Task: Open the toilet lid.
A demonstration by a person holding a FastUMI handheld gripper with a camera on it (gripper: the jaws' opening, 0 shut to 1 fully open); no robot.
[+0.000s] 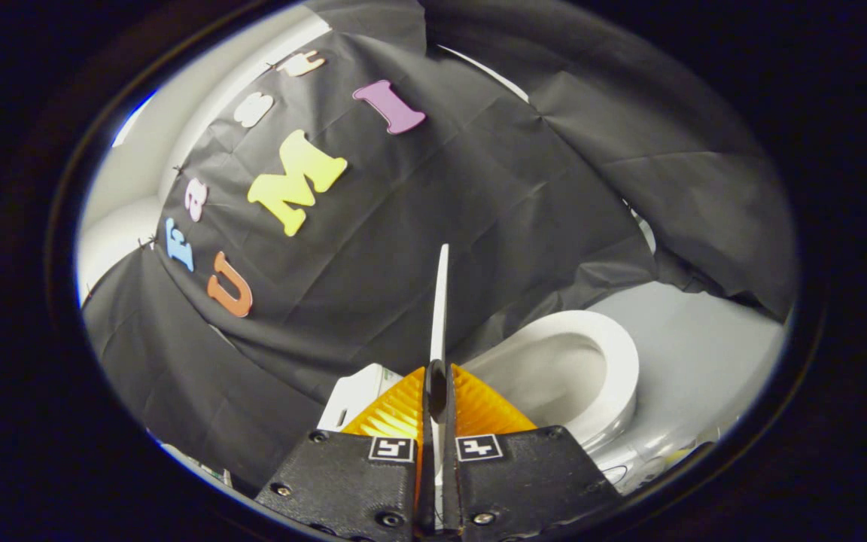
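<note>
Pinching toilet lid [440,301] edge-on | claw [437,384] clamped on it | bowl [569,369] uncovered

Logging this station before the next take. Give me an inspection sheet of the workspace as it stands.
Surface: pale floor around the toilet.
Job's things: toilet lid raised, seen edge-on, rising from between the tongs' fingers; toilet seat down, bowl uncovered.
Clutter: white box-like item beside the toilet, too hidden to identify.
Grippers: tongs shut on the toilet lid, both fingers pressing its thin edge.
Cables: nothing seen.
Surroundings: black cloth wall behind the toilet; white wall beyond it.
</note>
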